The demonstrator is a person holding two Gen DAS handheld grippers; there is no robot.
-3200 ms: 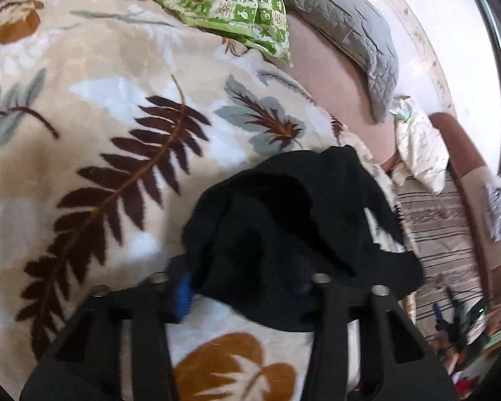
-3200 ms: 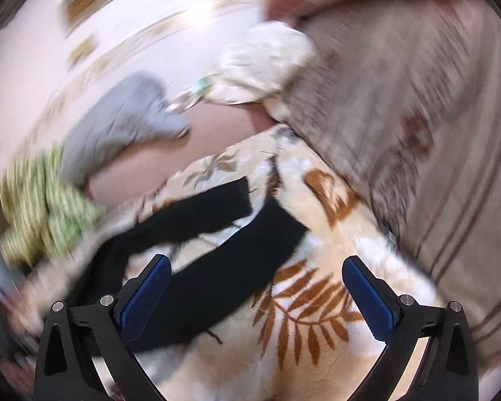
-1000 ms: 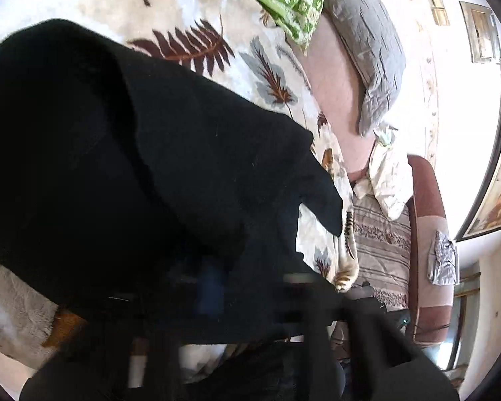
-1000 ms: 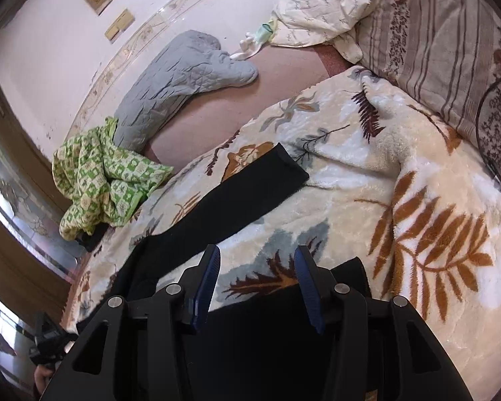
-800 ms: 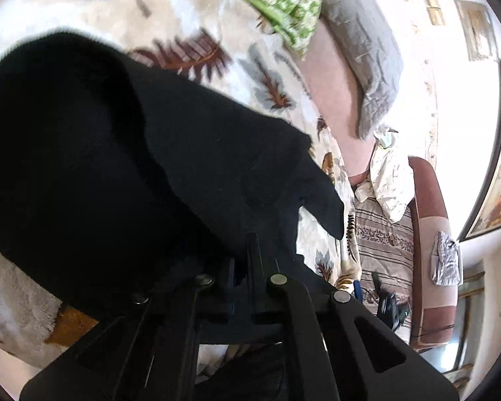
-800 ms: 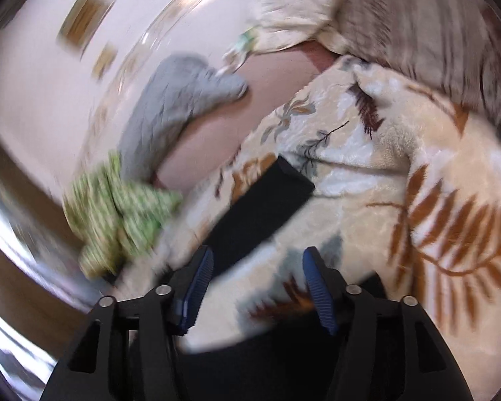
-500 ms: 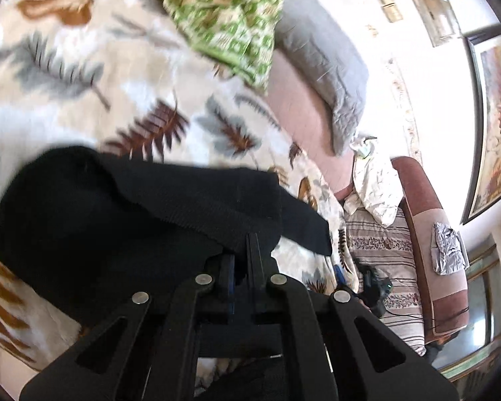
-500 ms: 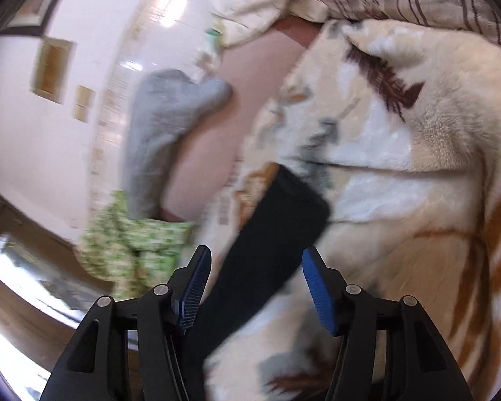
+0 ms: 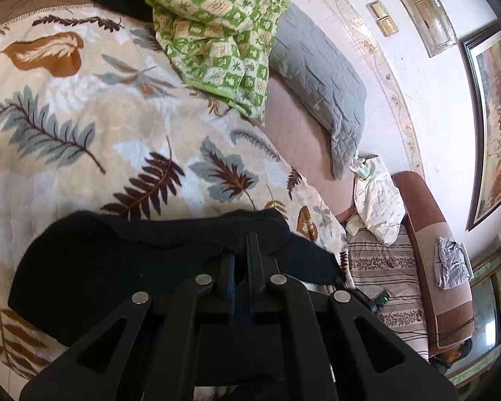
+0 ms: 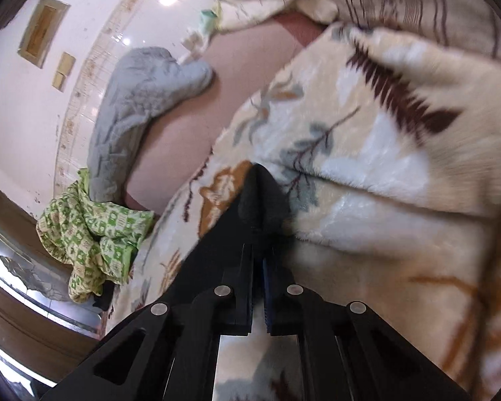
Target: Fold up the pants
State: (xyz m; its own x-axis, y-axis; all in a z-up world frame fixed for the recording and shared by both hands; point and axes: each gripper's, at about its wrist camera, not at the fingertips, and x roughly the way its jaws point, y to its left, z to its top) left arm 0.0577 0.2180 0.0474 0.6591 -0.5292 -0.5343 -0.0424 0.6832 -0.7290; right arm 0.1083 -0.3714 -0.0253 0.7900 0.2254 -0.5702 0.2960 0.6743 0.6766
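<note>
Two grippers are at work over a bed covered with a cream leaf-print blanket [image 9: 83, 133]. The left gripper [image 9: 241, 260] has its jaws pressed together on the thick upper edge of the black pants [image 9: 117, 260], which spread out as a dark mass on the blanket directly ahead of and under the fingers. In the right wrist view the right gripper [image 10: 258, 267] also has its jaws drawn nearly together, pinching a narrow end of the pants [image 10: 254, 207]; the cloth stands up in a ridge between the fingers and runs back down to the left over the blanket [image 10: 384, 200]. This view is somewhat blurred.

Beyond the blanket, a green-and-white checked quilt [image 9: 217, 26] lies bunched at the far side, touching a grey quilted pillow [image 9: 320, 83] that rests on a pinkish sheet. A small cream pillow [image 9: 377, 200] sits further right, next to a striped bedcover [image 9: 384, 267]. A framed picture [image 9: 494, 117] hangs on the white wall.
</note>
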